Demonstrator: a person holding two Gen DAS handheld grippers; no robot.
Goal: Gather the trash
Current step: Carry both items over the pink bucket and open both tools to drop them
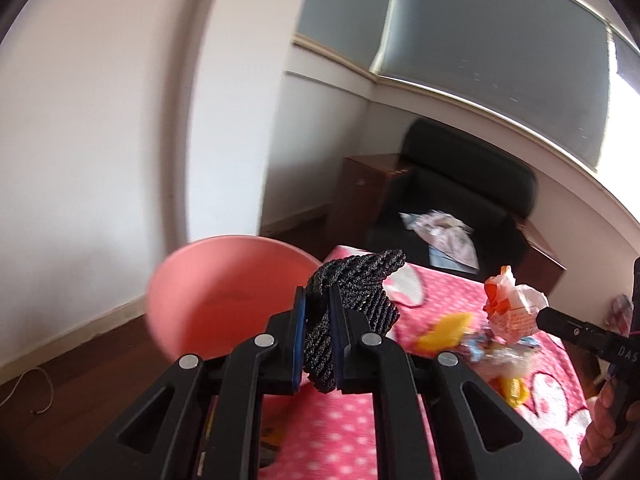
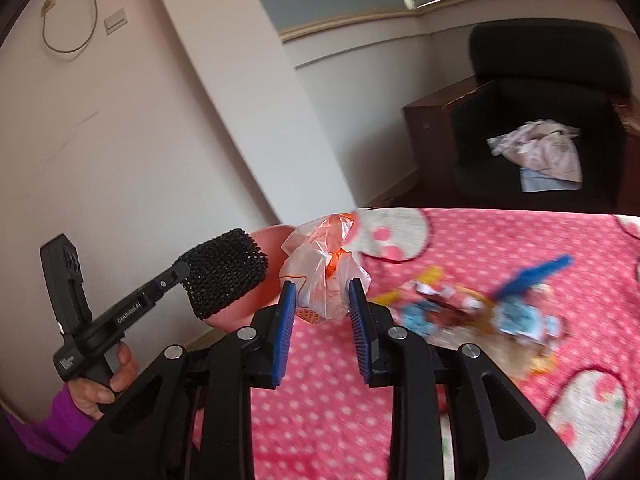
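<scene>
My left gripper (image 1: pixel 318 300) is shut on a black foam net (image 1: pixel 352 296) and holds it above the near edge of a pink bin (image 1: pixel 216 292); it also shows in the right wrist view (image 2: pixel 224 280). My right gripper (image 2: pixel 322 294) is shut on a crumpled orange and white plastic bag (image 2: pixel 324 276), held above the pink blanket (image 2: pixel 460 240); the bag shows in the left wrist view (image 1: pixel 514 304). Several snack wrappers (image 2: pixel 480 312) lie on the blanket to the right.
A black armchair (image 1: pixel 460 196) with a cloth (image 1: pixel 444 236) on its seat stands behind the blanket, flanked by brown wooden cabinets (image 1: pixel 364 188). A white wall (image 1: pixel 100 120) is at left, a window with a grey blind (image 1: pixel 500 40) above.
</scene>
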